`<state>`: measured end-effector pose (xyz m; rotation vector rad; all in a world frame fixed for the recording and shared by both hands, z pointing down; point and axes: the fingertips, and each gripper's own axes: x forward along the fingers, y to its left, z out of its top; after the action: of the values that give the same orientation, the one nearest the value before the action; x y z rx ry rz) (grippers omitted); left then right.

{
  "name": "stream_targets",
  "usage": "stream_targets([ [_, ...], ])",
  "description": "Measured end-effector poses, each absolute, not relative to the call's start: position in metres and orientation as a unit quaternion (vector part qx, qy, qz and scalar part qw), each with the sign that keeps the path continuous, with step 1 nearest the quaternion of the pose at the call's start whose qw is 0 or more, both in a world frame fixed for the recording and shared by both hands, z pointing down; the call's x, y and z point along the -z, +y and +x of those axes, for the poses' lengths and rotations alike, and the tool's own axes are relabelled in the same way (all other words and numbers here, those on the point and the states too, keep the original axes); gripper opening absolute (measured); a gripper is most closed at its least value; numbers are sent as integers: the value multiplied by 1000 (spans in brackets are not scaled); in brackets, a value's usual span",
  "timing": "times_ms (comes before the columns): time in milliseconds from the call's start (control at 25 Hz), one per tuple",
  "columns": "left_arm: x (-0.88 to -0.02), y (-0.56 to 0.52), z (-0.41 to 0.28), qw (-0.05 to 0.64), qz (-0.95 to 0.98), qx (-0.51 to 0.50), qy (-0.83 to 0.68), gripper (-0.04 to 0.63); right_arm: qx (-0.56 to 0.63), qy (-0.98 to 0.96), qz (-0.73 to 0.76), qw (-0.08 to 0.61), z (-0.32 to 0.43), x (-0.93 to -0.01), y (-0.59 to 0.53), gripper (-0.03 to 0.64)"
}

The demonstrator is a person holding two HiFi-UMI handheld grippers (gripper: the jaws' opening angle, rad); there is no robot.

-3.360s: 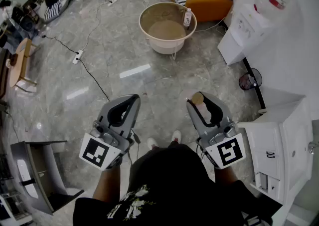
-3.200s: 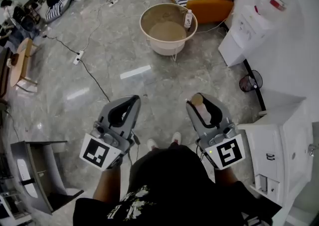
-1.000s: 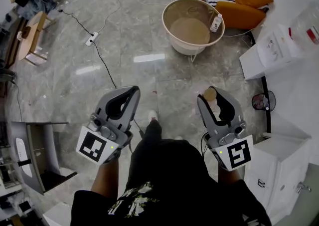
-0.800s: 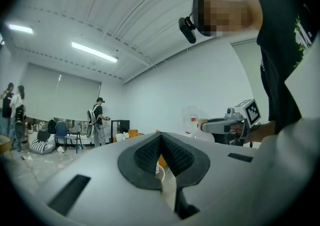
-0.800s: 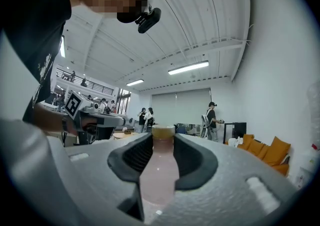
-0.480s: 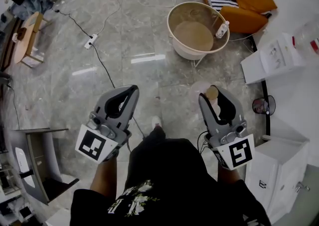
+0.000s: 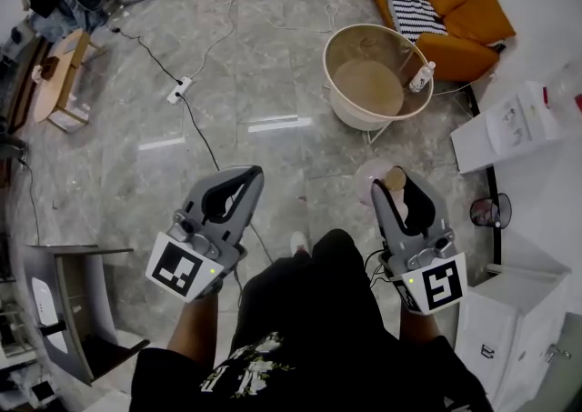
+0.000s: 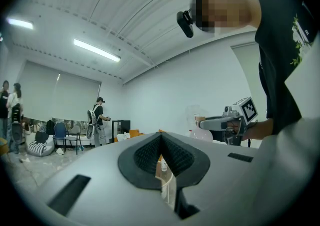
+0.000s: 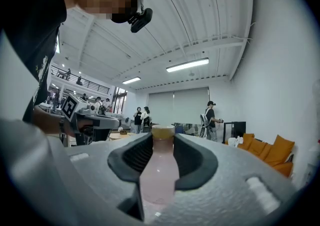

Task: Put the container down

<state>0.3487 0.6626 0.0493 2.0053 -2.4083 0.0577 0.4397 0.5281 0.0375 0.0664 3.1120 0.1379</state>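
Observation:
A pink bottle (image 7: 394,179) with a tan cap stands upright between the jaws of my right gripper (image 7: 397,185), which is shut on it at about waist height over the marble floor. The right gripper view shows the bottle (image 9: 159,170) filling the gap between the dark pads. My left gripper (image 7: 250,175) is level beside it, shut, with nothing in it; its tips (image 8: 161,135) meet. Ahead stands a round beige tub (image 7: 350,115) on thin legs, with a small white bottle (image 7: 420,78) leaning inside its rim.
White cabinets (image 7: 514,128) and a black mesh bin (image 7: 486,212) line the right side. An orange sofa (image 7: 473,15) sits behind the tub. A cable with a power strip (image 7: 179,90) crosses the floor. A grey shelf unit (image 7: 64,301) is at lower left. People stand far off.
The person has walked forward: the tub and sofa have slid lower and nearer in the head view. Both grippers travelled along, and the bottle stays held in the right one.

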Motion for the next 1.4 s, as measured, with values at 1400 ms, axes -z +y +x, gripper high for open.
stream_targets([
  [1400,-35,528,159,5,631,-22,-776,5,-42,997,64,2,231,-33,411,123],
])
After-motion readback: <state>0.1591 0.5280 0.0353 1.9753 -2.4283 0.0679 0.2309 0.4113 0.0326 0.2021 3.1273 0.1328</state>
